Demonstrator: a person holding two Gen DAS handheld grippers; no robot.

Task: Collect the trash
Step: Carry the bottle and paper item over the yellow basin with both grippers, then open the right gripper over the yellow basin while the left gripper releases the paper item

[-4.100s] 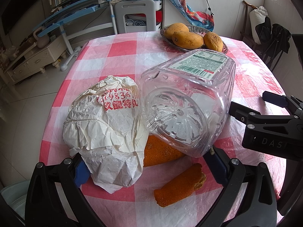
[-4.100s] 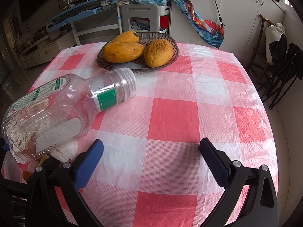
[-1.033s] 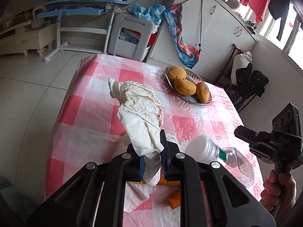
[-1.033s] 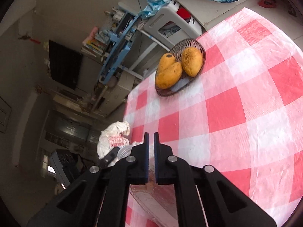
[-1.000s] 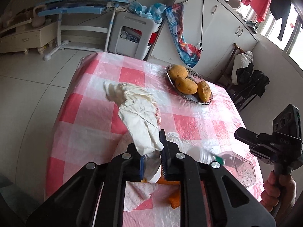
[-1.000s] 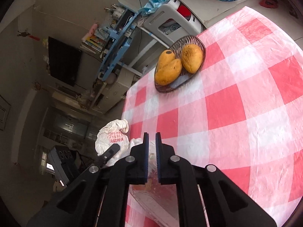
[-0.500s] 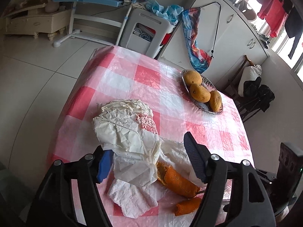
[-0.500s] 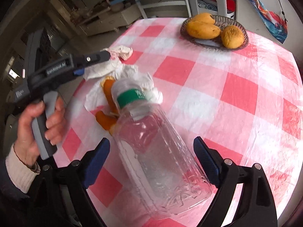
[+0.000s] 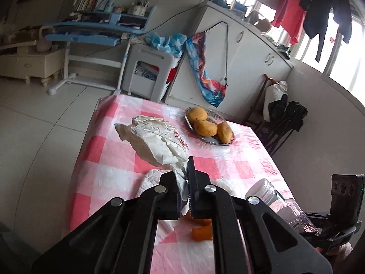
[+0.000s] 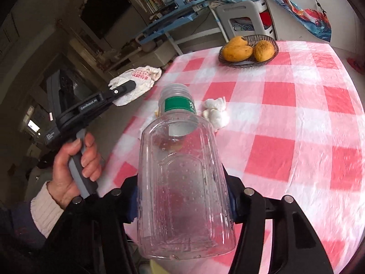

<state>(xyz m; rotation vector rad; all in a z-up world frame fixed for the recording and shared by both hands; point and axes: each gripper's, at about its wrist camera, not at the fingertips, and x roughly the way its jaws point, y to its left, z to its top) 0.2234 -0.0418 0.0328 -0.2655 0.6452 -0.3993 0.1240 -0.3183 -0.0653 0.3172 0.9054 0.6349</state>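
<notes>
left gripper [image 9: 187, 196]: pinched tight on the paper bag [image 9: 157, 142], up off the table [image 9: 114, 159] so I can carry it | right gripper [image 10: 182, 202]: jaws just closed in, now hugging the bottle [image 10: 180, 178], cap far, for the trash | peels [image 9: 200, 233]: near, left behind

clear ribbed plastic bottle [image 10: 182, 196] (droplets inside), crumpled matt white paper bag [image 9: 157, 141], glossy plastic-covered checked tablecloth [image 10: 296, 123], matt black plastic gripper fingers [image 9: 194, 182], dull rough-skinned mangoes [image 9: 205, 126].
</notes>
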